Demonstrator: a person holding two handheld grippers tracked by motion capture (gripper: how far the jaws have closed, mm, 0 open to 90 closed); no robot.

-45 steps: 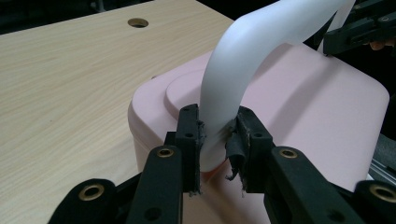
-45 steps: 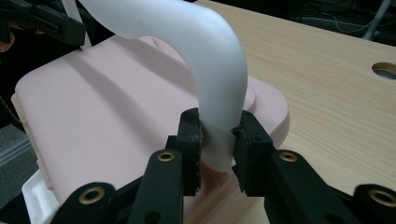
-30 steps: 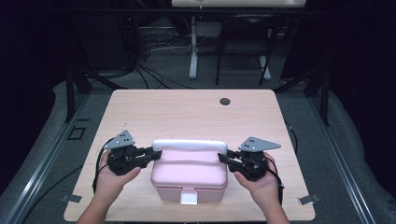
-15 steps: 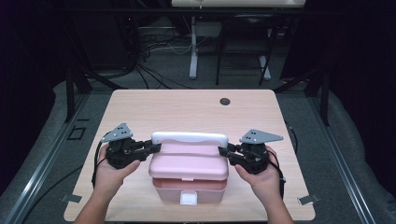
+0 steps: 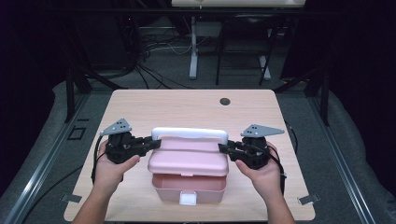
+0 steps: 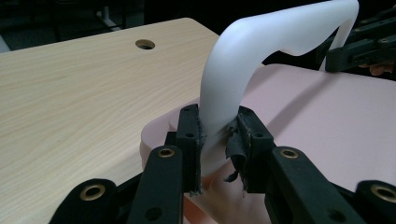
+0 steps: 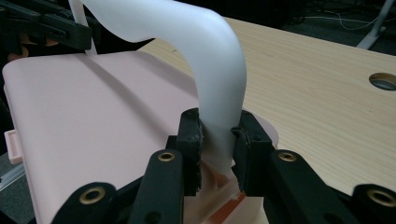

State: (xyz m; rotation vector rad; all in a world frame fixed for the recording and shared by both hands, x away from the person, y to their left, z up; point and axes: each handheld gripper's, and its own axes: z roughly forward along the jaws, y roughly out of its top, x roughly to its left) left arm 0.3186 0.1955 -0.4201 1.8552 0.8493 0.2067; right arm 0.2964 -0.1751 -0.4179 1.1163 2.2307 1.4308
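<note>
Pink box (image 5: 189, 186): sits at the near middle of the table, between the two hands; the base rests on the tabletop with a white latch tab on its front wall.
Table (image 5: 187, 109): light wood top with a round cable hole (image 5: 225, 101) near the far edge, well apart from the box.
Lid (image 5: 189, 156): pink, raised off the base at the front, so the open interior of the base shows beneath it in the high view; whether its rear edge still meets the base cannot be told from these views.
Handle (image 5: 190, 133): white arched bar along the far edge of the lid, its two ends turning down to the lid's left and right sides.
Left hand (image 5: 109, 170): enters from the bottom edge and carries the left gripper, which points inward toward the box.
Right hand (image 5: 261, 175): mirrors it on the other side.
Left gripper (image 6: 217, 137): jaws clamped on the left end of the handle, pads pressing both faces of the white bar just above the lid.
Right gripper (image 7: 219, 135): jaws clamped on the right end of the handle in the same manner.
</note>
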